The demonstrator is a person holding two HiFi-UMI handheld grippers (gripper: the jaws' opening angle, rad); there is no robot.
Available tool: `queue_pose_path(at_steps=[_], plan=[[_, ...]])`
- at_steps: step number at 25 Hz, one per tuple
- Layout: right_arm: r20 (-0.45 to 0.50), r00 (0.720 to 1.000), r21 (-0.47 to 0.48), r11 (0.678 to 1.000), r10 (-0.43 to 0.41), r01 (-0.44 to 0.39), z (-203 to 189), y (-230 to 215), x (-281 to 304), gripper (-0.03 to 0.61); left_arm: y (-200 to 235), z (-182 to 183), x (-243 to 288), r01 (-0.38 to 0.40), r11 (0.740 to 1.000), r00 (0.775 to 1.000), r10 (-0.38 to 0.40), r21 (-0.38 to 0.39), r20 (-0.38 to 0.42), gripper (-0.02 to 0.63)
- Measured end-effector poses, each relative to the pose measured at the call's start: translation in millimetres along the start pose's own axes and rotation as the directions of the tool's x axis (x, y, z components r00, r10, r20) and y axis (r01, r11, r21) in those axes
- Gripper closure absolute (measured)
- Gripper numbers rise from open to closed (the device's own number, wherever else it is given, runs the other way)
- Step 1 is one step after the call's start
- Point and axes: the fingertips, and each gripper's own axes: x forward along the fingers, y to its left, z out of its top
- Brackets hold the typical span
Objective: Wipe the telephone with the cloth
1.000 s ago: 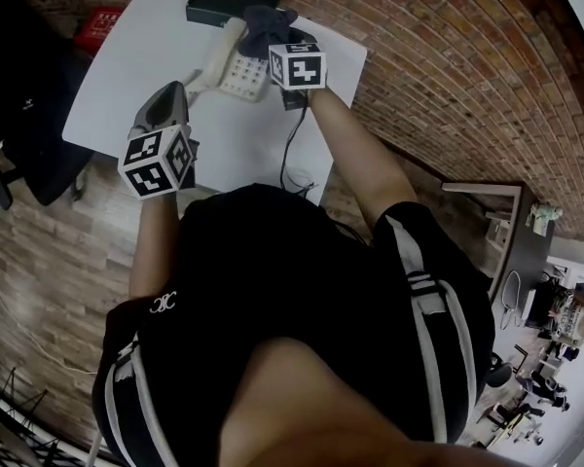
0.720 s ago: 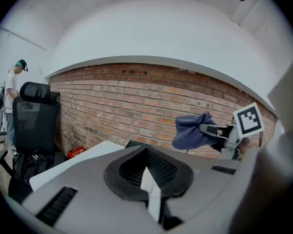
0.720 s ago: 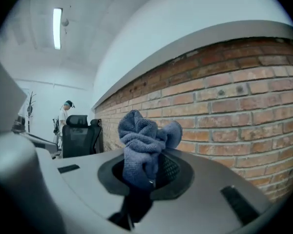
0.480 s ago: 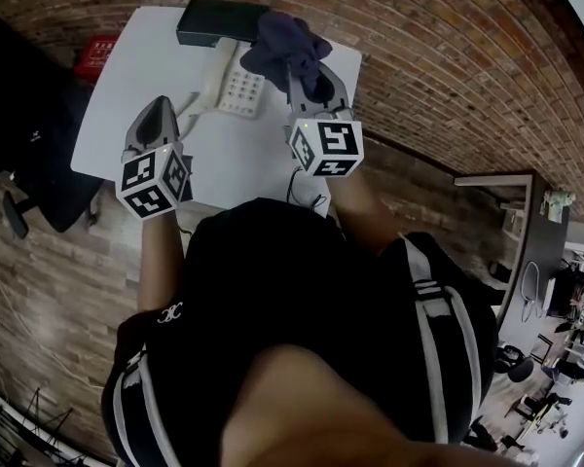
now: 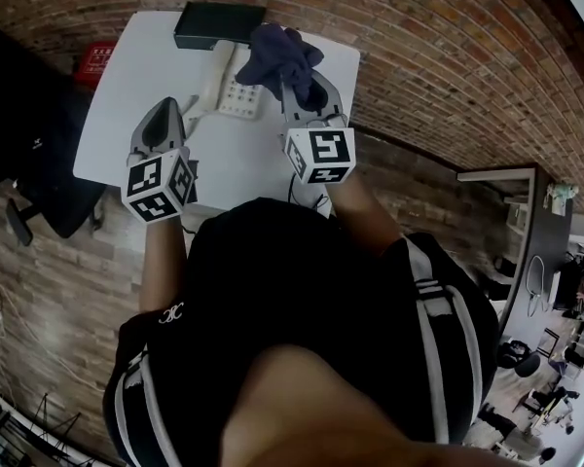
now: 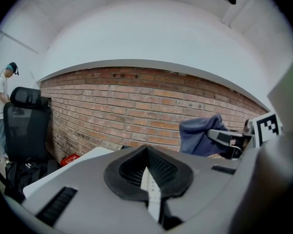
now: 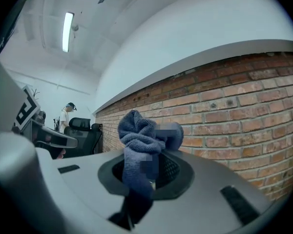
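Observation:
A cream desk telephone (image 5: 232, 88) lies on the white table (image 5: 127, 86), its handset along its left side. My right gripper (image 5: 302, 88) is shut on a dark blue cloth (image 5: 280, 53), which hangs bunched above the telephone's right edge. In the right gripper view the cloth (image 7: 141, 145) fills the closed jaws of the right gripper (image 7: 146, 177) and points at the brick wall. My left gripper (image 5: 164, 115) hovers over the table's near left, shut with nothing in it; the left gripper (image 6: 147, 165) shows its jaws pressed together, with the cloth (image 6: 199, 134) off to the right.
A flat black box (image 5: 218, 24) sits at the table's far edge behind the telephone. The phone cable (image 5: 308, 185) drops over the near edge. A red crate (image 5: 95, 58) and a black office chair (image 5: 29, 163) stand left of the table. A brick wall (image 5: 428, 56) runs along the right.
The right gripper has lifted the cloth off the telephone's keypad and drawn back toward me. The left gripper has barely shifted.

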Motion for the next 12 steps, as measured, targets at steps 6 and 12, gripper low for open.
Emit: queue_pose_path(at_steps=[6, 12], plan=[[-0.007, 1.000, 0.027, 1.000, 0.009, -0.009, 1.2, 0.8, 1.7, 0.540, -1.9, 2.4, 0.8, 0.009, 1.000, 1.000, -0.009, 0.008, 0.006, 0.621], [-0.032, 0.999, 0.053, 0.998, 0.019, -0.017, -6.1, -3.0, -2.6, 0.540, -7.6, -1.1, 0.4, 0.008, 1.000, 1.000, -0.008, 0.007, 0.000, 0.621]])
